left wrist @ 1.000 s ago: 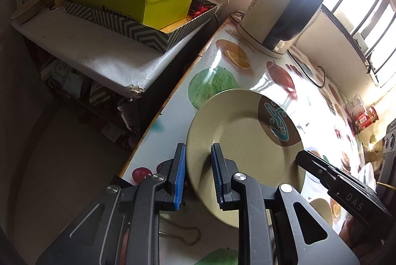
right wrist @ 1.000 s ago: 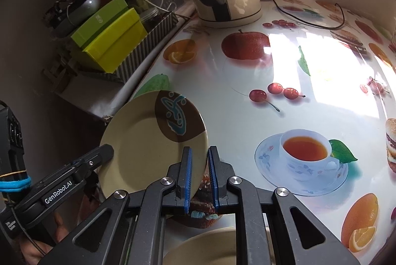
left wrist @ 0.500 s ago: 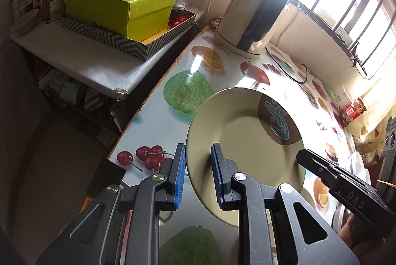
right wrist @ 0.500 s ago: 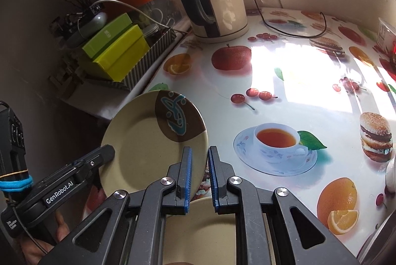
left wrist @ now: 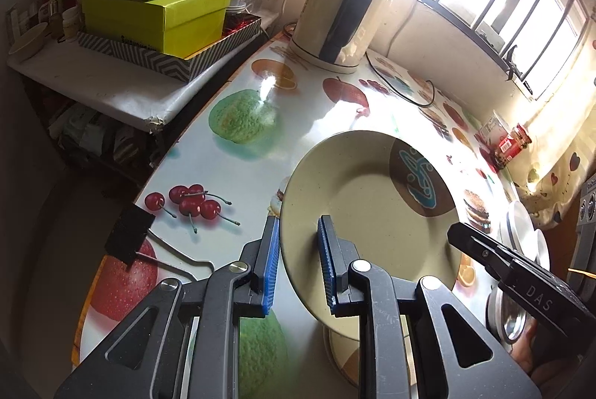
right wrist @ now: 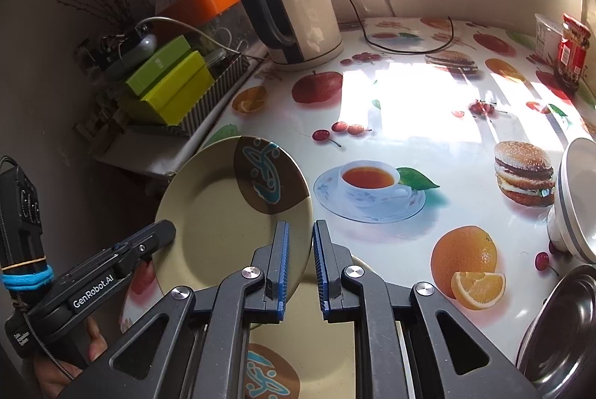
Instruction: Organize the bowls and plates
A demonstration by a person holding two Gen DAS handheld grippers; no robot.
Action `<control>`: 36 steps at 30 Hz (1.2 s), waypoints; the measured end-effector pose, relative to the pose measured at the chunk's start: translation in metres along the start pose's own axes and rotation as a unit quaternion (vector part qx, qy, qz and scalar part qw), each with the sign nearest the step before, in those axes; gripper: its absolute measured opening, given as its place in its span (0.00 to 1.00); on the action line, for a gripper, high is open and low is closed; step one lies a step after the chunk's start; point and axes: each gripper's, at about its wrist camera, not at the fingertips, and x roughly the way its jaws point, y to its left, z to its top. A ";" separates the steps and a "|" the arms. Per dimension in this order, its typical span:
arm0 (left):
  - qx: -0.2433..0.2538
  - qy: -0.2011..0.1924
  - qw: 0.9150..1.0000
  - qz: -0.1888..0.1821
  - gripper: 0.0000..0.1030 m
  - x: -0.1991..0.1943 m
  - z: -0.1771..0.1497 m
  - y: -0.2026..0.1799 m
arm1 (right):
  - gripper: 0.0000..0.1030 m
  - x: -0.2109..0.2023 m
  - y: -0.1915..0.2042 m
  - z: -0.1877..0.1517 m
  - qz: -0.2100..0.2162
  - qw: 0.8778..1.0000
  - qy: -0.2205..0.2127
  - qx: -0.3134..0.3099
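Beige plate (left wrist: 367, 209) tilted in air above matching plate (right wrist: 294, 358) on fruit-print tablecloth (right wrist: 428, 108). Left gripper (left wrist: 298, 263) and right gripper (right wrist: 300, 263) straddled opposite rims — jaws narrowly parted, clamping uncertain. Stacking judged near; white bowls (right wrist: 575, 198), steel bowl (right wrist: 562, 332) right of plates — unsorted.

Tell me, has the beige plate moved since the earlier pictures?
Yes. The beige plate has come back, away from the kettle, and now hangs over a second plate.
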 end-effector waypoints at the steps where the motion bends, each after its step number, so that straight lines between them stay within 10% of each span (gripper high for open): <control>1: 0.002 0.001 1.000 -0.001 0.21 -0.001 -0.002 -0.002 | 0.13 -0.002 -0.002 -0.003 -0.001 1.000 -0.001 0.002; 36: 0.029 0.042 0.999 -0.011 0.21 0.007 -0.063 -0.040 | 0.13 -0.030 -0.048 -0.063 -0.026 0.999 0.013 0.032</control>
